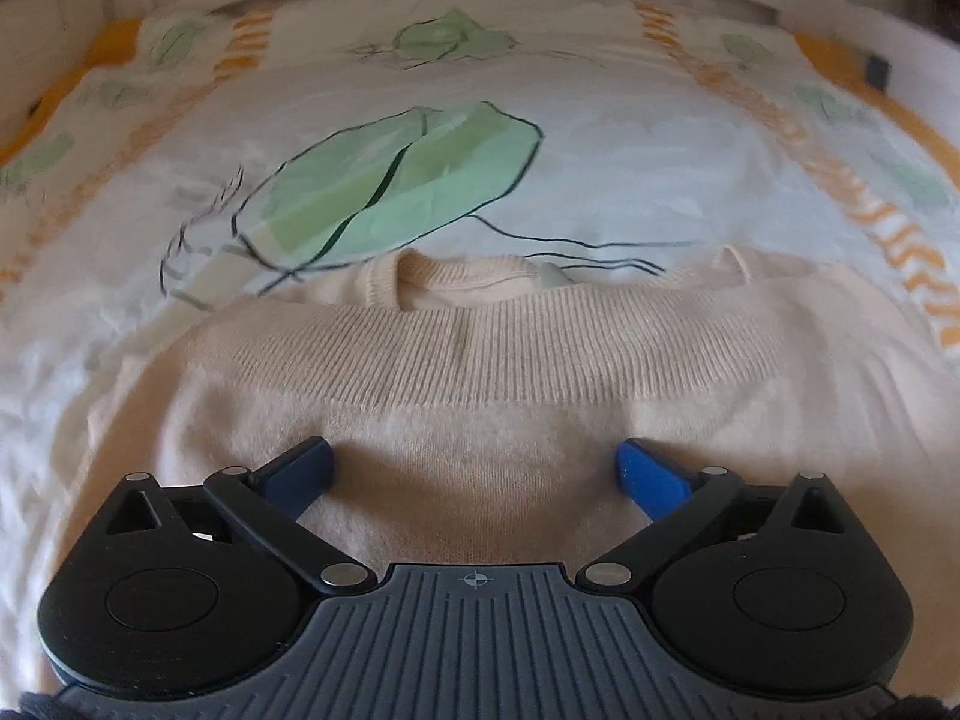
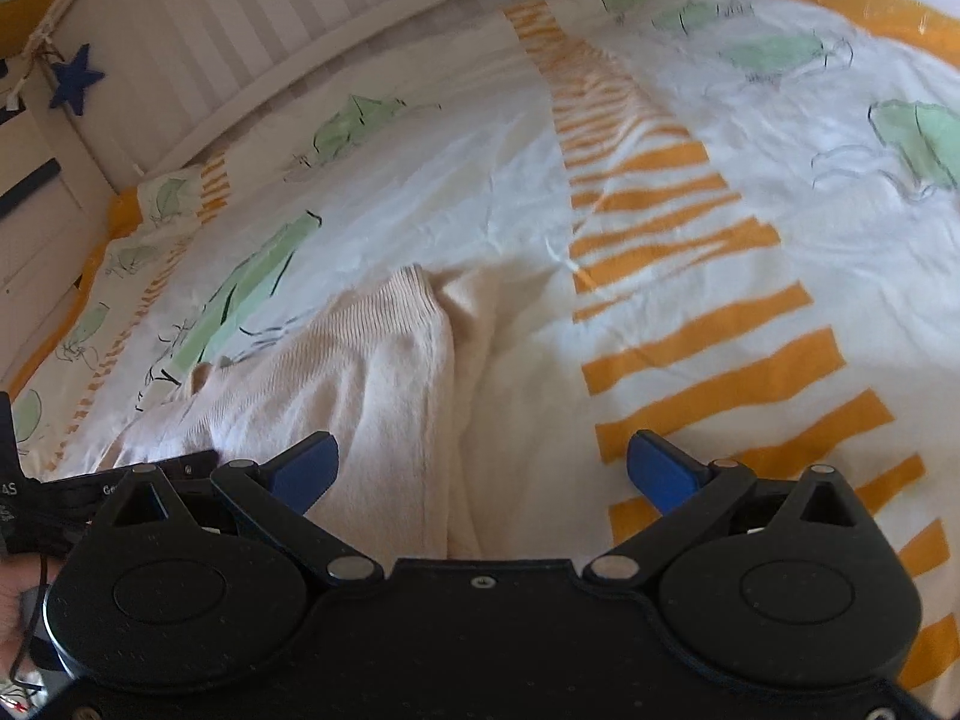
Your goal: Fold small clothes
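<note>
A small cream knit sweater (image 1: 480, 372) lies folded on the bed, its ribbed hem band doubled up over the body and the neckline showing beyond it. My left gripper (image 1: 474, 471) hovers just above the sweater's middle, open and empty, blue fingertips (image 1: 651, 474) spread wide. In the right wrist view the sweater (image 2: 372, 360) lies at lower left with its right edge bunched. My right gripper (image 2: 480, 468) is open and empty above that right edge. The left gripper's body (image 2: 120, 480) shows at the left edge.
The bed cover (image 2: 690, 192) is white with green leaf prints and orange stripe bands. A white slatted bed rail (image 2: 240, 30) runs along the far side. A blue star (image 2: 75, 81) hangs on the left.
</note>
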### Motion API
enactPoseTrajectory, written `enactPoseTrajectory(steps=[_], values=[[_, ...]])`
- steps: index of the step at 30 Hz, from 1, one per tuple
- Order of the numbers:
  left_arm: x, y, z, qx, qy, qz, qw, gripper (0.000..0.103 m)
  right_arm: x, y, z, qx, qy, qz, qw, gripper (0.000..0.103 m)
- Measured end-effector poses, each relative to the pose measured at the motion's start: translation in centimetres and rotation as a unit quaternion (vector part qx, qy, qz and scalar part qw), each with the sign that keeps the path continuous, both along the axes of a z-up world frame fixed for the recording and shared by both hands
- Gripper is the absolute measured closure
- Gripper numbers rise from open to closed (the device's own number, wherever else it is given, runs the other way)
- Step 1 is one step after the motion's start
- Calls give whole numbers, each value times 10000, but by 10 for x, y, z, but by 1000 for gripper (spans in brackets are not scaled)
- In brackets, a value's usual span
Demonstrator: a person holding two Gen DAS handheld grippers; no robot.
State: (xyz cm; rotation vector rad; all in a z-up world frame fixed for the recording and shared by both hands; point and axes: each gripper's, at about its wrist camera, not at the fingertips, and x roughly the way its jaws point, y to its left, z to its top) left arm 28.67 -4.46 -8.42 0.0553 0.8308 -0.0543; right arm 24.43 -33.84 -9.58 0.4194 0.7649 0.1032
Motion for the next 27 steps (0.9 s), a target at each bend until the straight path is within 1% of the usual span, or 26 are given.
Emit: enactPoseTrajectory(steps=[1, 4, 11, 14, 16, 19, 21, 22, 27], values=[[-1, 1, -1, -59, -50, 31, 10000, 0, 1, 0, 0, -8, 33, 25, 10000, 0], [-5, 0, -3, -11, -202, 2, 9998, 0, 0, 1, -1, -30, 78, 53, 10000, 0], [-5, 1, -1, -106, -190, -4, 9998, 0, 3, -2, -4, 63, 124, 89, 9999, 0], [0, 2, 5, -119, -97, -70, 9999, 0, 2, -3, -5, 115, 107, 88, 9998, 0], [4, 2, 12, -89, -136, -86, 9998, 1, 2, -4, -5, 153, 92, 77, 9998, 0], [12, 3, 23, -26, -248, 139, 9996, 2, 1, -5, -5, 226, 88, 41, 9997, 0], [21, 4, 26, -120, -185, 245, 9995, 2, 1, -6, -5, 270, 88, 22, 9996, 0], [26, 3, 26, -91, -144, 309, 9994, 2, 1, -6, -6, 285, 86, 21, 9996, 0], [51, -4, 6, 322, 325, 405, 9981, 1, 1, -6, -6, 315, 85, 20, 9995, 0]])
